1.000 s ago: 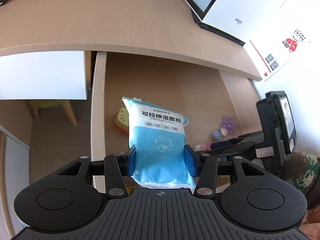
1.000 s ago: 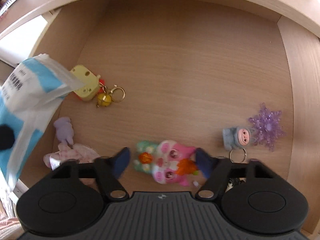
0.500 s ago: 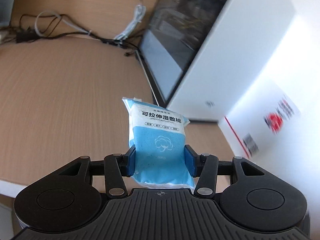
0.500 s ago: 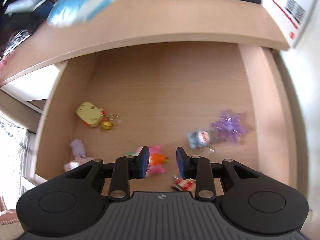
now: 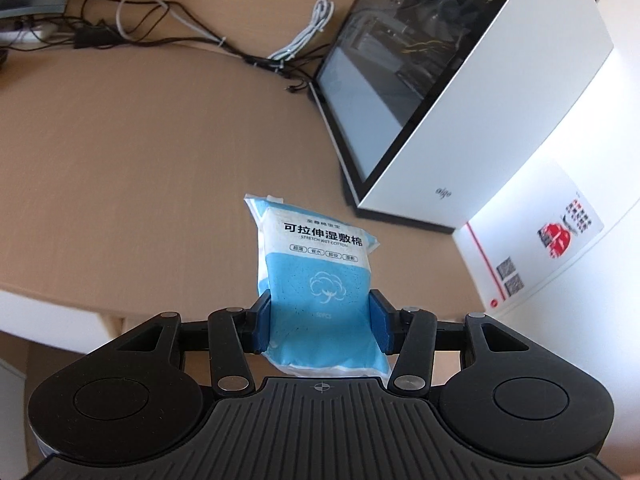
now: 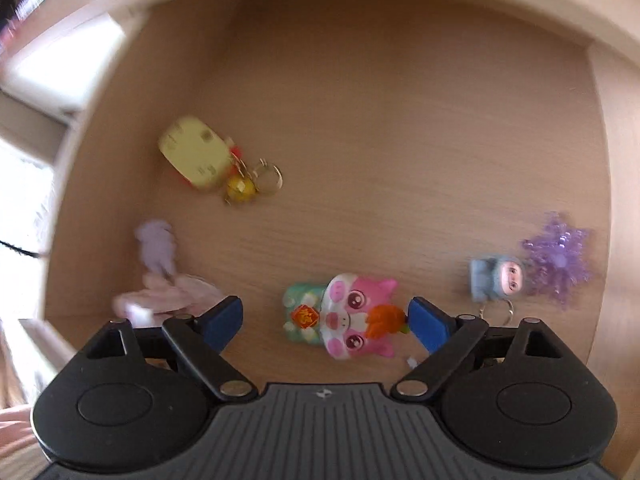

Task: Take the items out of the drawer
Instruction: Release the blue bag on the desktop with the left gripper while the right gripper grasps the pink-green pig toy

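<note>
My left gripper (image 5: 320, 326) is shut on a blue and white packet of wet cotton pads (image 5: 316, 276), held upright above the wooden desktop (image 5: 160, 184). My right gripper (image 6: 326, 320) points down into the open drawer (image 6: 400, 120), its jaws opening. A pink and green animal charm (image 6: 344, 316) lies on the drawer floor between the blue pads; the pads stand apart from it on both sides. Also in the drawer are a yellow keychain (image 6: 196, 156) with a ring, a lilac and pink fabric toy (image 6: 160, 276), a small grey doll keychain (image 6: 496, 278) and a purple crystal ornament (image 6: 560, 258).
A white computer case (image 5: 460, 92) with a glass side stands on the desk at the right, next to a white box (image 5: 560, 248) with red print. Cables (image 5: 180, 28) run along the desk's far edge. The drawer's side walls (image 6: 616, 200) close it in left and right.
My left gripper carried the packet up out of the drawer and over the desktop. My right gripper drew back, narrowed, then came down again and widened around the pink charm.
</note>
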